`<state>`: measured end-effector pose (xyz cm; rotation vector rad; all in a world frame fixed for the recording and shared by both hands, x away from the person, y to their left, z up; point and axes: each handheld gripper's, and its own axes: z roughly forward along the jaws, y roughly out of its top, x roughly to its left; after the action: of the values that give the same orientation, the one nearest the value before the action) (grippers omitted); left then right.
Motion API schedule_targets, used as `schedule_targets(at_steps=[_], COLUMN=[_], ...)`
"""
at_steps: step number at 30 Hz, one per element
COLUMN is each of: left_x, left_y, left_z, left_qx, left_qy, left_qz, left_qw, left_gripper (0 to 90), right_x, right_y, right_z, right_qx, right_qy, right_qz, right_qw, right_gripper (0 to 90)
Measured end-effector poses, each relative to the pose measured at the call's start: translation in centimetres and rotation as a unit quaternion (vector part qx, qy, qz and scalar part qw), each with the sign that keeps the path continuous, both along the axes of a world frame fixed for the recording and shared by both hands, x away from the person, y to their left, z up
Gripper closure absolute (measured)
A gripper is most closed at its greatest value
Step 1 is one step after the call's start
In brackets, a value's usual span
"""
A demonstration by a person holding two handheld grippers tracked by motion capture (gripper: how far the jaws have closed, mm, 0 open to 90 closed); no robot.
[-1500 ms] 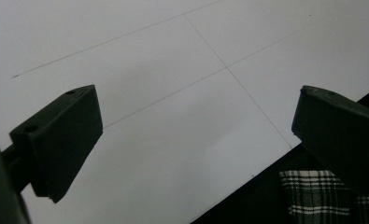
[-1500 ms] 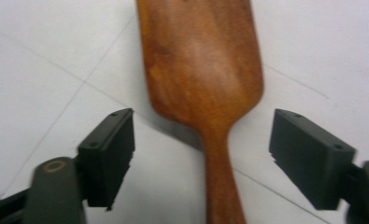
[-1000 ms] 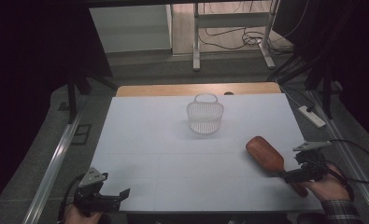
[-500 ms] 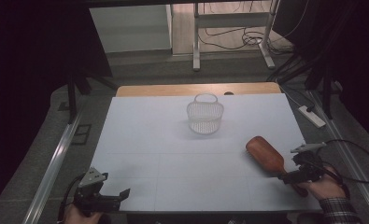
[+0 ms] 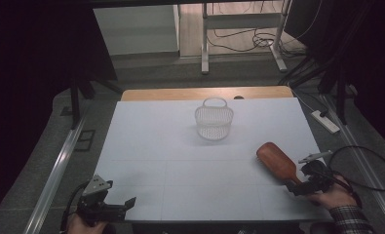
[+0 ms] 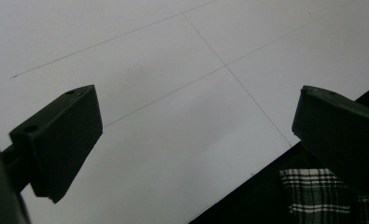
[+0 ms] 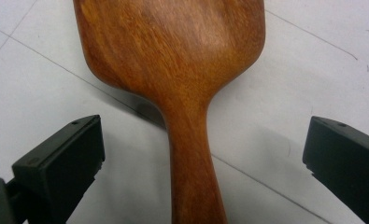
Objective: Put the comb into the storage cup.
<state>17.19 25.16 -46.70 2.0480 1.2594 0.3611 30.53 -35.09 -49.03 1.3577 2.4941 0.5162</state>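
On the white surface (image 5: 180,161), the largest thing is the basket (image 5: 214,119), standing upright near the far edge, about midway across. Nearer than the basket and off to its right lies the brush (image 5: 276,163), wooden back up, its handle pointing away from the basket toward the near right corner. In the right gripper view the brush (image 7: 182,70) has its handle running down between the two jaws, which stand wide apart on either side without touching it. The right claw (image 5: 302,184), open, sits at that handle's end, well apart from the basket. The left claw (image 5: 124,204), also open and holding nothing, hovers at the near left corner, farther from the basket than the brush is.
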Motion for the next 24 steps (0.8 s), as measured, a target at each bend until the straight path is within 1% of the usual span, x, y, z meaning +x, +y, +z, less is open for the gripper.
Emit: schedule_targets(at_steps=[4, 6, 8, 9, 10, 11, 14, 16, 18, 19, 20, 21, 22, 23, 24], left_x=[0.0, 0.0, 0.0, 0.0, 0.0, 0.0, 0.0, 0.0, 0.0, 0.0, 0.0, 0.0, 0.0, 0.0, 0.0], left_y=[0.0, 0.0, 0.0, -0.01, -0.02, -0.02, -0.02, -0.01, -0.02, -0.03, -0.03, -0.04, -0.04, -0.04, -0.05], left_z=[0.0, 0.0, 0.0, 0.0, 0.0, 0.0, 0.0, 0.0, 0.0, 0.0, 0.0, 0.0, 0.0, 0.0, 0.0], left_qx=[0.0, 0.0, 0.0, 0.001, 0.001, 0.001, 0.001, 0.001, 0.002, 0.002, 0.002, 0.002, 0.002, 0.002, 0.003], left_qy=[0.0, 0.0, 0.0, 0.0, 0.0, 0.0, 0.0, 0.0, 0.0, 0.0, 0.0, 0.0, 0.0, 0.0, 0.0], left_qz=[0.0, 0.0, 0.0, -0.001, -0.001, -0.001, -0.001, -0.001, -0.001, -0.002, -0.002, -0.002, -0.002, -0.002, -0.002], left_qw=[1.0, 1.0, 1.0, 1.0, 1.0, 1.0, 1.0, 1.0, 1.0, 1.0, 1.0, 1.0, 1.0, 1.0, 1.0], left_gripper=[2.7, 2.6, 2.6, 2.7, 2.7, 2.7, 2.7, 2.7, 2.7, 2.7, 2.7, 2.7, 2.7, 2.7, 2.7], right_x=[0.04, 0.04, 0.02, -0.03, -0.07, -0.07, -0.14, -0.1, -0.09, -0.06, -0.06, -0.06, -0.02, -0.02, 0.02], right_y=[0.11, 0.16, 0.24, 0.29, 0.32, 0.32, 0.43, 0.39, 0.4, 0.42, 0.46, 0.46, 0.51, 0.51, 0.51], right_z=[-0.19, -0.21, -0.02, 0.22, 0.33, 0.33, 0.42, 0.45, 0.55, 0.64, 0.66, 0.66, 0.62, 0.62, 0.57], right_qx=[-0.009, -0.012, -0.012, -0.007, -0.005, -0.005, -0.006, 0.001, 0.006, 0.007, 0.005, 0.005, 0.001, 0.001, 0.0], right_qy=[0.007, 0.008, 0.003, -0.003, -0.004, -0.004, 0.001, 0.008, 0.01, 0.011, 0.01, 0.01, 0.011, 0.011, 0.014], right_qz=[0.003, 0.004, 0.005, 0.009, 0.012, 0.012, 0.02, 0.028, 0.031, 0.036, 0.036, 0.036, 0.039, 0.039, 0.041], right_qw=[0.9999, 0.9999, 0.9999, 0.9999, 0.9999, 0.9999, 0.9998, 0.9996, 0.9995, 0.9993, 0.9993, 0.9993, 0.9992, 0.9992, 0.9991], right_gripper=[0.0, 0.4, 6.5, 14.0, 17.3, 17.3, 30.6, 40.7, 48.8, 54.8, 57.1, 57.1, 62.6, 62.6, 65.4])
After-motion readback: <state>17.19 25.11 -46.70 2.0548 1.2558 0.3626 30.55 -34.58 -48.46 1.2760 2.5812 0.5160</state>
